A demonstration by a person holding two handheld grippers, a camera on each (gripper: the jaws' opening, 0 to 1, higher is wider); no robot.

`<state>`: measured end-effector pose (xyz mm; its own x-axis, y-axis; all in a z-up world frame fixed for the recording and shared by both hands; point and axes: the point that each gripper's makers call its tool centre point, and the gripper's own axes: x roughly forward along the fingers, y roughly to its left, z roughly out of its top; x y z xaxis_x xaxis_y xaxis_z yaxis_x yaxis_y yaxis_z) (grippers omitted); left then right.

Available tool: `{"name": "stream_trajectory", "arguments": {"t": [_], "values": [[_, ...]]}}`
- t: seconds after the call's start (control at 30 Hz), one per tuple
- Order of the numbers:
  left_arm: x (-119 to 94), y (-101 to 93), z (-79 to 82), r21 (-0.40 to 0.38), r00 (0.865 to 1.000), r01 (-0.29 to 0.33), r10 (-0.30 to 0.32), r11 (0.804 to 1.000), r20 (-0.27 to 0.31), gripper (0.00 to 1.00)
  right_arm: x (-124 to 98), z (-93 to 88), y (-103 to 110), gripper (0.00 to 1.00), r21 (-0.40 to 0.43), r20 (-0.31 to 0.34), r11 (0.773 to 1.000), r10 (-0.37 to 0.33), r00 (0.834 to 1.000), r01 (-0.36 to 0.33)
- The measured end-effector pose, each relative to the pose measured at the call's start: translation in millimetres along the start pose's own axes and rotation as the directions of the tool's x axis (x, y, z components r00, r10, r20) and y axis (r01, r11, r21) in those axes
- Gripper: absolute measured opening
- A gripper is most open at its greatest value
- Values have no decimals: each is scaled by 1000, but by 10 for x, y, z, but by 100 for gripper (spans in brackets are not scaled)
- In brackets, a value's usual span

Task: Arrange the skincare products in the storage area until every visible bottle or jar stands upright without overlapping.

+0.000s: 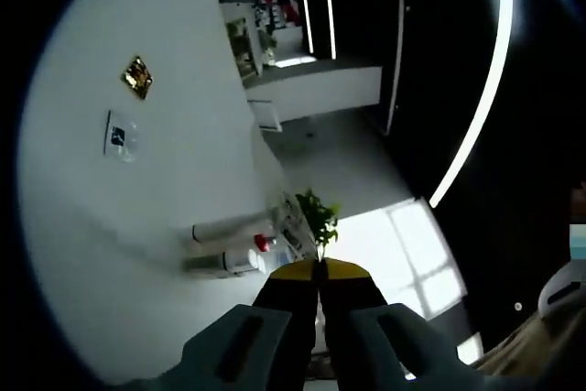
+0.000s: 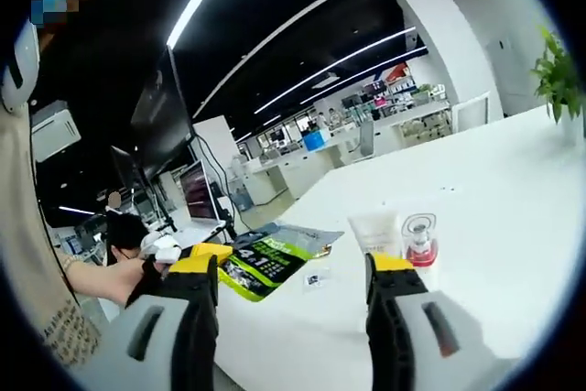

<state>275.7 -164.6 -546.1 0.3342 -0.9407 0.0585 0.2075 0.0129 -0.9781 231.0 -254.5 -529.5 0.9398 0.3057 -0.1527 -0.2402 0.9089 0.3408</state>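
Note:
A white tube [image 2: 375,231] and a clear bottle with a red top [image 2: 419,243] stand side by side on the white table [image 2: 494,190], close together. My right gripper [image 2: 300,267] is open in front of them, its right fingertip just below the bottle, nothing between the jaws. In the left gripper view, which is rolled sideways, the tube [image 1: 229,226] and the bottle [image 1: 247,258] jut out from the table [image 1: 110,226]. My left gripper [image 1: 320,267] is shut and empty, its tips to the right of the bottle's red top.
A green and yellow pouch [image 2: 265,263] and a small card [image 2: 316,278] lie left of the tube. A potted plant [image 2: 558,80] [image 1: 316,217] stands beyond. A gold square [image 1: 137,77] and a small packet [image 1: 119,135] lie farther along the table. A person's sleeve [image 2: 37,272] is at left.

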Motion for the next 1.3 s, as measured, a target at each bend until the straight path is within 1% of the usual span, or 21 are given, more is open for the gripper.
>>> {"name": "stream_trajectory", "arguments": {"t": [0.03,0.07,0.2,0.3,0.4,0.57,0.67,0.8,0.93,0.97,1.07,1.13,1.17,1.2,1.3], "values": [[9,29,1,-1,1000,-5,5,1000,-1,0,-14,-32,-26,79,-13,-15,1000,-11,1000,10],[23,78,-1,-4,1000,-13,13,1000,-3,0,-22,-51,-42,81,-14,-22,1000,-15,1000,15],[65,227,-18,-17,999,-39,38,999,-14,0,-54,-103,-111,84,-8,-33,1000,-28,999,27],[90,355,-36,-19,998,-64,64,998,-26,0,-54,-175,-151,88,-43,-64,998,-38,997,35],[113,498,-67,-19,995,-92,92,996,-42,0,-50,-228,-183,91,-41,-76,998,-41,996,38],[143,677,-110,-12,990,-127,126,992,-62,0,-54,-336,-258,99,-46,-100,997,-69,993,65],[161,787,-140,2,986,-150,149,989,-80,0,-76,-414,-291,100,-46,-122,996,-77,990,72],[173,963,-182,19,976,-189,190,982,-104,0,-121,-520,-344,100,-49,-148,995,-97,984,91],[175,1102,-219,28,968,-220,222,975,-117,0,-171,-578,-405,100,-66,-159,991,-126,979,117],[175,1112,-223,30,967,-222,224,975,-119,0,-178,-585,-405,100,-72,-161,991,-126,979,116],[166,1209,-236,48,960,-250,254,967,-121,0,-206,-633,-449,100,-103,-181,986,-146,973,129],[165,1248,-246,51,957,-257,262,965,-126,0,-213,-654,-464,100,-95,-184,987,-149,972,133],[157,1289,-264,62,951,-271,277,961,-138,0,-217,-661,-476,100,-91,-182,986,-151,972,137],[154,1313,-273,68,948,-279,286,958,-143,0,-221,-676,-490,100,-89,-183,986,-156,971,142],[104,1471,-316,98,923,-337,349,936,-161,0,-227,-722,-510,100,-83,-196,985,-162,967,149]]}}
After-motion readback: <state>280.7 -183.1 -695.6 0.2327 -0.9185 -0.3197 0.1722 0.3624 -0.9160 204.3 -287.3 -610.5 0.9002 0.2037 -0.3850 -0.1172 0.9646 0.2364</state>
